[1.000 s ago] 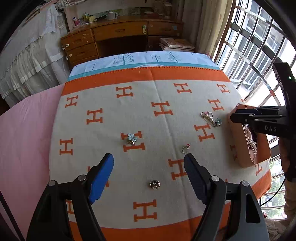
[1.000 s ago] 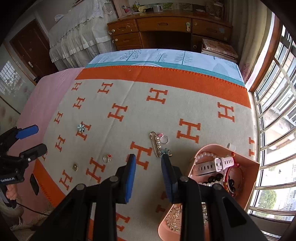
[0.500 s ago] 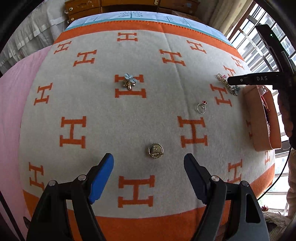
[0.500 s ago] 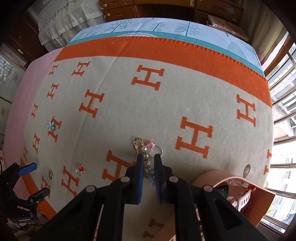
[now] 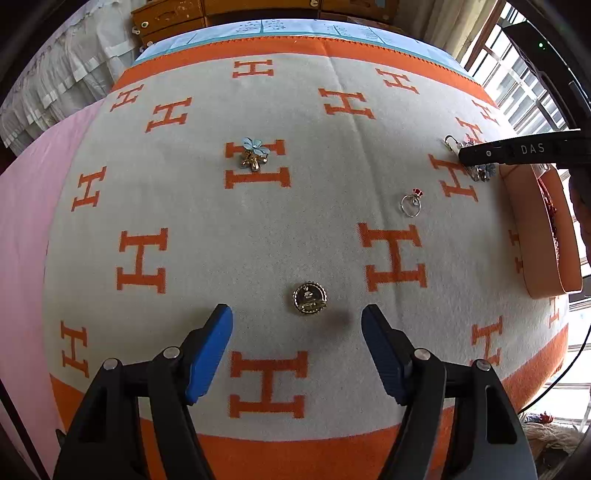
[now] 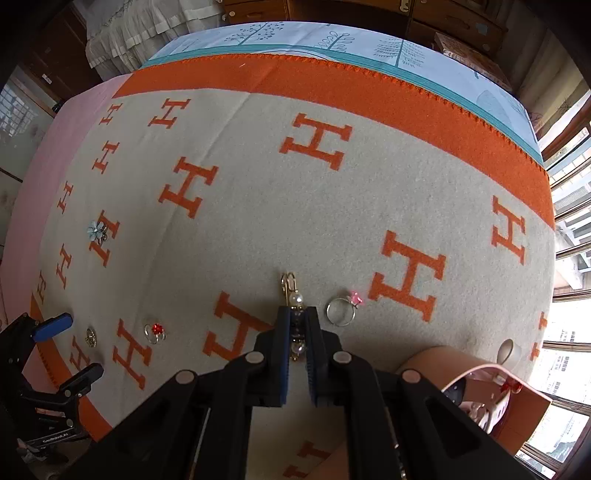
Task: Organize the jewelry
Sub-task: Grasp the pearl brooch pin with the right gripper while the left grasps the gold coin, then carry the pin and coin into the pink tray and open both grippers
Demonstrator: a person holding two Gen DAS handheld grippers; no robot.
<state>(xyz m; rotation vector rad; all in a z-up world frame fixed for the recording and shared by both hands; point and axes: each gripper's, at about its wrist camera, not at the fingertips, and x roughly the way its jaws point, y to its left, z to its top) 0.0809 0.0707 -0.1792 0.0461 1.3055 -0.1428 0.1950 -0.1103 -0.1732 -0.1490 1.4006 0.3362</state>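
My right gripper (image 6: pixel 296 312) is shut on a gold pearl brooch pin (image 6: pixel 293 291) that lies on the H-patterned blanket; it also shows in the left wrist view (image 5: pixel 463 153). A silver ring with a pink stone (image 6: pixel 342 309) lies just right of it. My left gripper (image 5: pixel 297 317) is open, low over a round gold brooch (image 5: pixel 310 298) that sits between its fingers. A ring with a red stone (image 5: pixel 412 202) and a blue flower brooch (image 5: pixel 254 152) lie farther out on the blanket.
A pink jewelry tray (image 5: pixel 543 236) with beads and a watch stands at the blanket's right edge, by the window (image 6: pixel 569 369). A pink sheet (image 5: pixel 26 206) lies to the left. A wooden desk (image 5: pixel 229 11) stands beyond the bed.
Both grippers have dropped toward the blanket. My right gripper has closed on the pearl pin. My left gripper has moved in over the round gold brooch, still open.
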